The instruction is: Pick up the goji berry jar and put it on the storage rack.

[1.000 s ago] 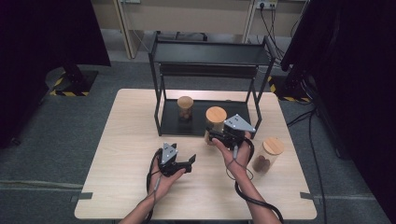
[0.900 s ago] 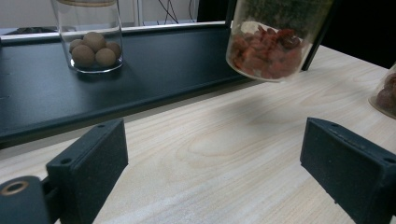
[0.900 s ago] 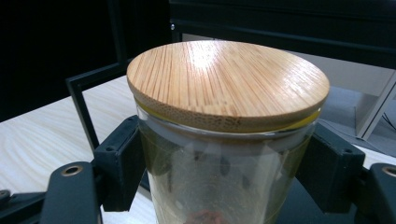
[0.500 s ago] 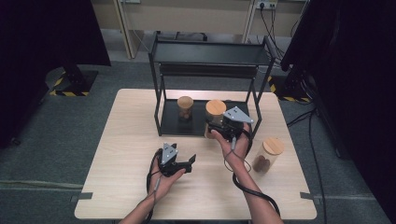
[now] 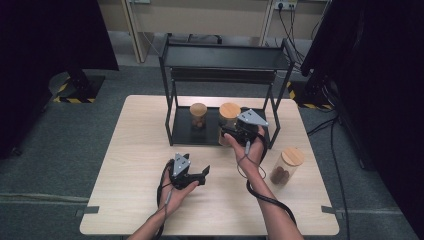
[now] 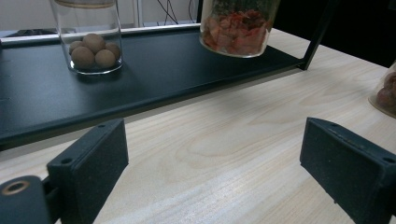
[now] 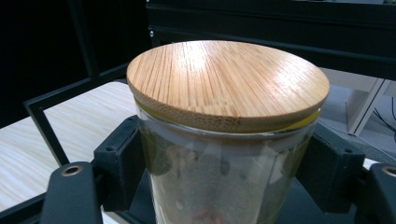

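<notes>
Right gripper view: jaws clamp the glass wall of the bamboo-lidded jar (image 7: 227, 140), held by the right gripper (image 5: 239, 131) at the rack (image 5: 220, 132) bottom shelf, centre frame, second jar (image 5: 198, 115) already shelved, third jar (image 5: 285, 166) lower right pending; left gripper (image 5: 197, 175) spread, idle.

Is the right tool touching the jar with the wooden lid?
Touching. In the right gripper view, the right tool has both black jaws pressed against the glass sides of the jar.
</notes>
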Action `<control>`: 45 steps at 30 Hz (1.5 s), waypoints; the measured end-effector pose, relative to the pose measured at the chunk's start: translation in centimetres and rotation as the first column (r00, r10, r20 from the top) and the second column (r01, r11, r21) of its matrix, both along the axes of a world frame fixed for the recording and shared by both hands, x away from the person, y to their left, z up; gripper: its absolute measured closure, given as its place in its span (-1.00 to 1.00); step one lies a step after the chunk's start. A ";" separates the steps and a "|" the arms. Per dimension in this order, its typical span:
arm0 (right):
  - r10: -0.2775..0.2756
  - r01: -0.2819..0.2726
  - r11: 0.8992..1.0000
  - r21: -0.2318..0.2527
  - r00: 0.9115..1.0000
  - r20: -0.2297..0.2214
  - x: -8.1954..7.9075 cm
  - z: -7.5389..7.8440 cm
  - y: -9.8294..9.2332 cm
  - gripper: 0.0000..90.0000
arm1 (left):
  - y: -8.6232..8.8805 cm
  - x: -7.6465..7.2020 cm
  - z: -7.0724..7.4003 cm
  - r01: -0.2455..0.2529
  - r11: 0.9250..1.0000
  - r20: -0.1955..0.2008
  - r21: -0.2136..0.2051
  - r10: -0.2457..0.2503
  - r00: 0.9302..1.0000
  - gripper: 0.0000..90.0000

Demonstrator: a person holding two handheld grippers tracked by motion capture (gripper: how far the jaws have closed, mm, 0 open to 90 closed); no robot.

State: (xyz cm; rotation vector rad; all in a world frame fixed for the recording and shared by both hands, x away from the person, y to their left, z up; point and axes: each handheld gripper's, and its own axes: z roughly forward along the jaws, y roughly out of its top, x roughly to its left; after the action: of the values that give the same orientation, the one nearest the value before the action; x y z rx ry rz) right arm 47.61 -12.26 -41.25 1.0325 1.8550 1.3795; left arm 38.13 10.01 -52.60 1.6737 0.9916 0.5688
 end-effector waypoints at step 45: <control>-0.059 0.059 0.998 -0.003 0.997 -0.042 5.3 0.4 1.0 -0.44 | -0.1 0.0 0.0 -0.002 1.000 0.004 0.003 0.002 1.000 -0.84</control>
State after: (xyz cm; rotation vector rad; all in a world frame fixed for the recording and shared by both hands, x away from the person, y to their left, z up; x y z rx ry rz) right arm 52.92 -11.22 -40.87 1.1142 1.8402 1.3316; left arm 38.09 9.95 -52.59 1.6738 0.9898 0.5747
